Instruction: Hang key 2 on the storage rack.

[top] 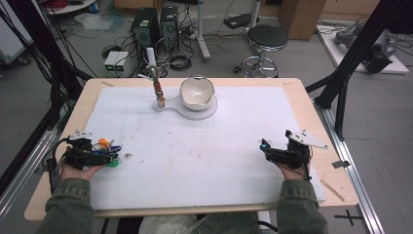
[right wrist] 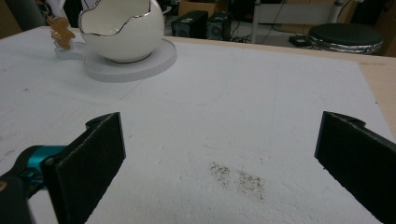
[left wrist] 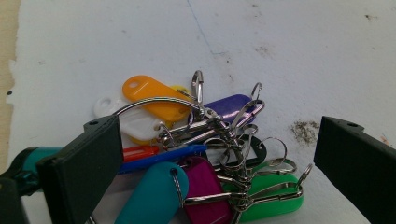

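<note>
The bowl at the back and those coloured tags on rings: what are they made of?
The bowl looks like glazed white ceramic: glossy, with a jagged metallic-edged rim. The tags seem to be smooth moulded plastic in bright colours. Their rings look like polished metal, silvery and reflective.

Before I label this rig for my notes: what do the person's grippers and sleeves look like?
Both the left gripper and the right gripper are black with flat black jaws and a teal part at the base. A grey three-cornered plate tops each. The sleeves are olive green.
</note>
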`<state>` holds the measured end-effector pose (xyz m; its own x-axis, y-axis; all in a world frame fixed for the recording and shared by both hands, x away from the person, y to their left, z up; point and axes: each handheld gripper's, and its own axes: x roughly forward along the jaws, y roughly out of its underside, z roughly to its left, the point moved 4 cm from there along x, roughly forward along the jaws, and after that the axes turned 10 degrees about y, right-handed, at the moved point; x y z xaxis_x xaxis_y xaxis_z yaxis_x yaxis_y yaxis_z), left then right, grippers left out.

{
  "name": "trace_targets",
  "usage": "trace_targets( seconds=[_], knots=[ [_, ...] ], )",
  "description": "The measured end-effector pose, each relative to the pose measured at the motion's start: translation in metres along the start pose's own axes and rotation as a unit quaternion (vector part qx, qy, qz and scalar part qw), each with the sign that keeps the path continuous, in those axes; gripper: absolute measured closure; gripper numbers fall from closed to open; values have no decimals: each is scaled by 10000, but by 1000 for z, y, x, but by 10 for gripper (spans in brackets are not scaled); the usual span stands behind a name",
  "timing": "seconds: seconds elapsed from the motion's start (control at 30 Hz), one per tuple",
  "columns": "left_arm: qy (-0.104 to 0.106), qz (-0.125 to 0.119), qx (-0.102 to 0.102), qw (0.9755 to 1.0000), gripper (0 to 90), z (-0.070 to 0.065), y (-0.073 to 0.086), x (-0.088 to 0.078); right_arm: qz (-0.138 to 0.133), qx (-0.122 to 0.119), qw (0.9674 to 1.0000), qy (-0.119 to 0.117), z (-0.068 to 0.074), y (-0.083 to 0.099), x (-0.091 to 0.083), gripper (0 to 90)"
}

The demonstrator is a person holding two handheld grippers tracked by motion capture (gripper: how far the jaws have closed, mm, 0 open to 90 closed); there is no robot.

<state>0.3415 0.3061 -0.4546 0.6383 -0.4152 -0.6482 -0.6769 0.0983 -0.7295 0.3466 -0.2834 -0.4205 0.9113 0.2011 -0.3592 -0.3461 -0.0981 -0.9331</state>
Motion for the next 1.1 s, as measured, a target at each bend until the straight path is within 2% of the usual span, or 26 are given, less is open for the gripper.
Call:
trace_targets(
  seconds=[0.03, 0.13, 0.2, 0.23, 0.27, 0.3, 0.33, 0.37, 0.4, 0.47, 0.53, 0.6, 0.63, 0.77, 0.9, 0.97, 1.0, 1.1],
  knots=[
    [-60, 14, 14, 10000, 68, 1, 0, -1, 0, 1, 10000, 4, 0, 0, 0, 9],
    [-131, -29, -153, 9998, 114, 4, -1, -4, -1, -15, 10000, -14, 1, 0, 0, 9],
    [-156, -20, -177, 9997, 199, 4, 0, -6, 1, -23, 10000, -19, 1, 0, 0, 9],
    [-95, 74, -189, 9997, 240, 4, 1, -5, 0, -20, 10000, -24, 1, 0, 0, 9],
    [-57, 255, -209, 9994, 301, 4, 3, -1, 0, -22, 10000, -20, 1, 0, 0, 8],
    [-29, 501, -143, 9986, 346, 3, 6, 4, 8, -13, 10000, -18, 1, 0, 0, 9],
    [-64, 522, -61, 9986, 337, 1, 6, 5, 17, -7, 10000, -32, 1, 0, 0, 9],
    [-135, 500, -31, 9987, 364, -1, 4, 4, 14, -8, 10000, -32, 1, 0, 0, 8],
    [-94, 490, -40, 9987, 456, -1, 4, 4, 5, -16, 10000, -18, 1, 0, 0, 9],
    [-67, 460, -85, 9989, 537, 0, 3, 3, 3, -18, 10000, -21, 1, 0, 0, 9],
    [61, 392, -194, 9990, 567, 2, 3, 1, 12, -18, 10000, -32, 1, 0, 0, 9],
    [219, 161, -351, 9990, 662, 5, 0, -3, 11, -29, 10000, -27, 2, 0, 0, 9],
    [314, 129, -428, 9985, 691, 6, 0, -5, 9, -38, 10000, -31, 2, 1, 0, 9],
    [539, 60, -562, 9969, 720, 8, -2, -6, 21, -30, 10000, -33, 2, 1, 0, 9],
    [539, -5, -406, 9977, 747, 4, -4, -8, 18, -42, 10000, -40, 2, 1, 0, 9],
    [603, -67, -405, 9973, 756, 3, -5, -9, 30, -28, 10000, -34, 2, 1, 0, 9],
    [551, -64, -395, 9977, 784, 2, -6, -9, 20, -45, 10000, -40, 2, 1, 0, 9],
    [661, -5, -364, 9971, 790, 0, -5, -7, 19, -46, 10000, -37, 2, 1, 0, 9]
  ],
)
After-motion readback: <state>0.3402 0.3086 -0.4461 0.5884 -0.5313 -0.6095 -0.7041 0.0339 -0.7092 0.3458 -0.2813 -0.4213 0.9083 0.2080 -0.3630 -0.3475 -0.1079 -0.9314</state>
